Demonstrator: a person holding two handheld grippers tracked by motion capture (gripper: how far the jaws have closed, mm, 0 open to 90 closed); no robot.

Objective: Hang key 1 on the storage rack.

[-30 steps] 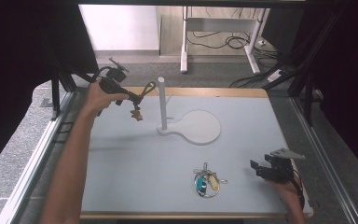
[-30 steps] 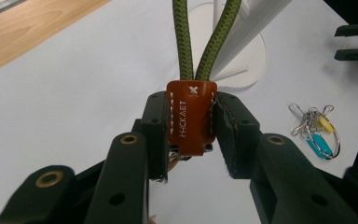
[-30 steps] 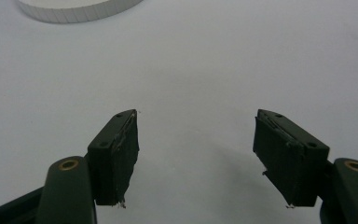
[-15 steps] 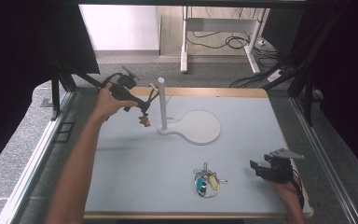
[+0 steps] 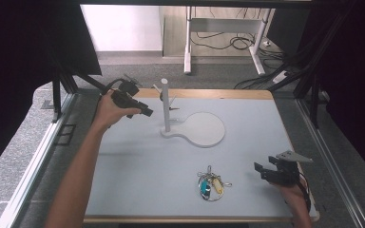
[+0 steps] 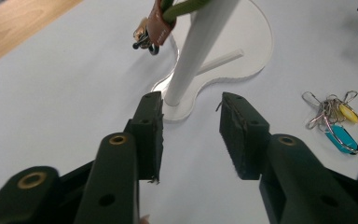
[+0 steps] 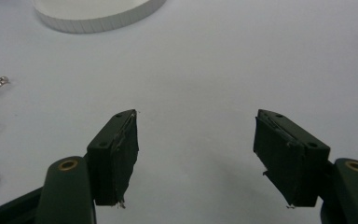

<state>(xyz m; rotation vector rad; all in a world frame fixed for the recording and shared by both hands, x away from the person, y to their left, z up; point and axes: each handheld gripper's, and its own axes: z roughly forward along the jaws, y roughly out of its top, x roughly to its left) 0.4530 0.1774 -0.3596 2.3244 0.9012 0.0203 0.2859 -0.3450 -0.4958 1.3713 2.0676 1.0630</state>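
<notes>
Two claws, both wide apart, holding nothing.
The left gripper (image 5: 145, 112) reaches far out beside the white post (image 5: 165, 104); the right gripper (image 5: 261, 171) rests low near the keys (image 5: 210, 185).

Lab or test workspace, not a home. Pale work table (image 5: 247, 156) with wooden edge, framed by black metal rails (image 5: 57, 102) and dark curtains (image 5: 24, 57) on both sides. Grey carpet floor (image 5: 9, 161). Beyond the table: white desk legs (image 5: 188, 45), loose cables (image 5: 228, 42) on the floor, a power strip (image 5: 278, 76) at right
</notes>
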